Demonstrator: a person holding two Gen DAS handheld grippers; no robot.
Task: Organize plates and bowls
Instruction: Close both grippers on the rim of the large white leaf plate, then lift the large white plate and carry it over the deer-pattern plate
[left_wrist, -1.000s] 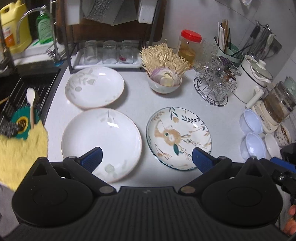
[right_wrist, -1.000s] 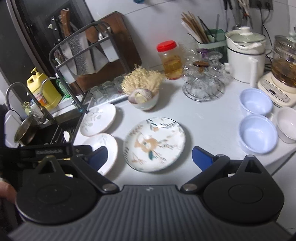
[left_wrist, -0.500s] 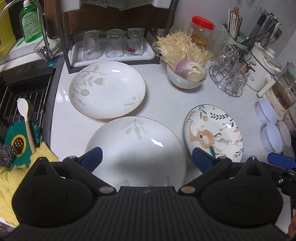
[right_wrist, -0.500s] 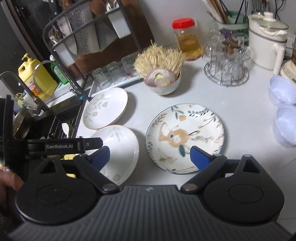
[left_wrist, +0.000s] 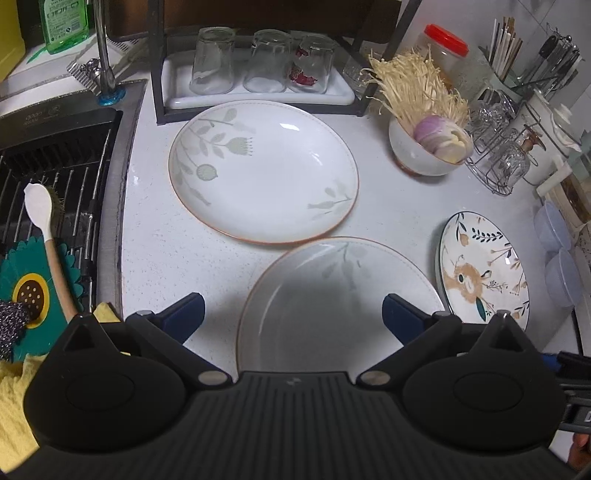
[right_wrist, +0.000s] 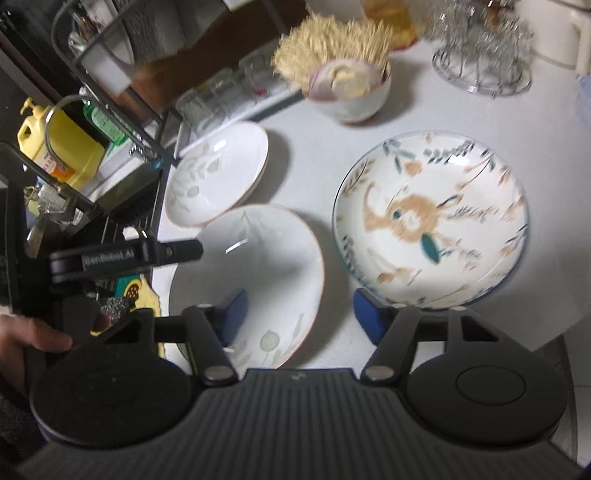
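Left tool (left_wrist: 291, 314) is standing wide over the near white plate (left_wrist: 332, 295) on the surface (left_wrist: 166, 258). Right tool (right_wrist: 297, 314), jaws just narrowing, is straddling the gap beside the patterned plate (right_wrist: 432, 221), gripping nothing. A food bowl (left_wrist: 424, 155) is sitting behind.

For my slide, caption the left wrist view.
Open left claw above near white plate, second plate beyond.

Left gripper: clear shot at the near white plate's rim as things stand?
Probably yes. The left gripper is open, the near white plate lies partly between its fingers, and nothing sits on that plate or blocks it.
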